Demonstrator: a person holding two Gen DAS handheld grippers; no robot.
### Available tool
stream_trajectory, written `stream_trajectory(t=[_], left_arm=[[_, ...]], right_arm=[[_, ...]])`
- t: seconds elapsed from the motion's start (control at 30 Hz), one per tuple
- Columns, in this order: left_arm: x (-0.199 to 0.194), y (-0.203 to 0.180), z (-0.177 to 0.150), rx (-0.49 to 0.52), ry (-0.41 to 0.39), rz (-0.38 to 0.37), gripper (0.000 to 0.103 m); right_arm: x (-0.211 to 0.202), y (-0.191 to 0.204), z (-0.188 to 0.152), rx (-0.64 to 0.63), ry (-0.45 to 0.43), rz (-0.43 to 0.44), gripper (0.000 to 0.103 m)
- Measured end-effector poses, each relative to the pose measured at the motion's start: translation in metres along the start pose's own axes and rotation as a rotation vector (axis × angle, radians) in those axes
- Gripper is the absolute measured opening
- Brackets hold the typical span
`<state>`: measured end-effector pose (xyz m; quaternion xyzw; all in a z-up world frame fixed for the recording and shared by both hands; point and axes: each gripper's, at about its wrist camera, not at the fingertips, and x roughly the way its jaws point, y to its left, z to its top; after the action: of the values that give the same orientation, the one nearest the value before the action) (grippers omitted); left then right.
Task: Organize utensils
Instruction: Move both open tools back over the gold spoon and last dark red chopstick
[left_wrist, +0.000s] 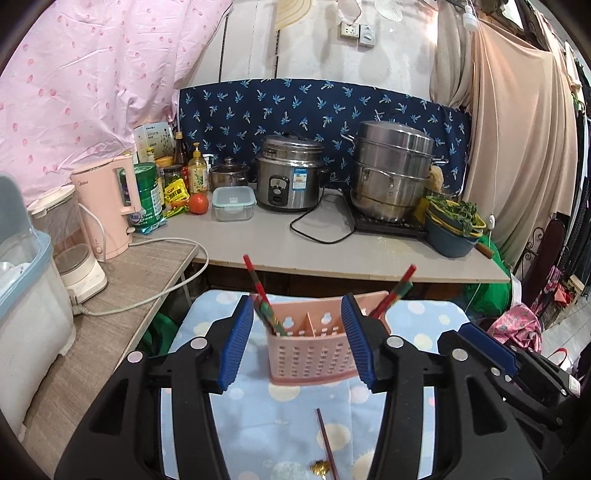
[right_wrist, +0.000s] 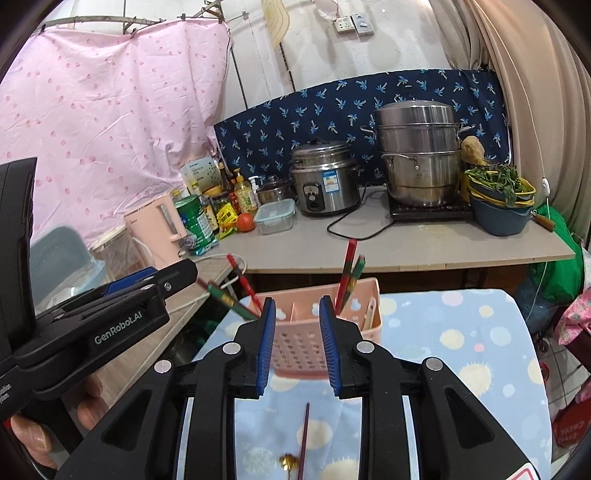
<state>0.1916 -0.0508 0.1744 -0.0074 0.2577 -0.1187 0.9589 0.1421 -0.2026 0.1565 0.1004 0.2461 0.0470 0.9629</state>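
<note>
2 claws sit side by side over a blue spotted cloth (left_wrist: 258, 417), both pointing at a pink utensil caddy (left_wrist: 314, 350). Nearest the cameras, 1 dark chopstick (left_wrist: 327, 443) lies flat on the cloth just below the claws, with a small gold thing (left_wrist: 319, 469) beside its near end, too small to tell what it is. The left claw (left_wrist: 297, 345) is released, blue pads apart with nothing between them, and the caddy shows through the gap. The right claw (right_wrist: 297, 345) is also released but with a narrower gap, nothing pinched there either. From the right wrist view you can see fingers (right_wrist: 33, 435) of the person wrapped around the left claw's handle.

The caddy stands upright on the cloth, split into compartments. Red and green chopsticks (left_wrist: 264, 299) lean out of its left compartment, and another pair (right_wrist: 349, 273) pokes up from the right one.

Further back there's a grey surface (left_wrist: 369, 251) with a rice cooker (left_wrist: 288, 173), a stacked steel steamer pot (left_wrist: 391, 170), a lidded food container (left_wrist: 233, 203), a tomato (left_wrist: 198, 204), a pink kettle (left_wrist: 107, 206) and a bowl of greens (left_wrist: 452, 225).
</note>
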Motion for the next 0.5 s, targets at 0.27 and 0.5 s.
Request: stream_trajectory(t=[0.27,0.5], left_arm=[[-0.014,0.009,-0.047,-0.002,0.063,0.013,0.047],[-0.013,0.02,-0.103,-0.013,0.156,0.038,0.047]], right_arm=[[-0.015,-0.001,-0.053,0.027,0.087,0.01,0.024],[-0.019,-0.01,-0.11,0.038,0.179,-0.025,0.024]])
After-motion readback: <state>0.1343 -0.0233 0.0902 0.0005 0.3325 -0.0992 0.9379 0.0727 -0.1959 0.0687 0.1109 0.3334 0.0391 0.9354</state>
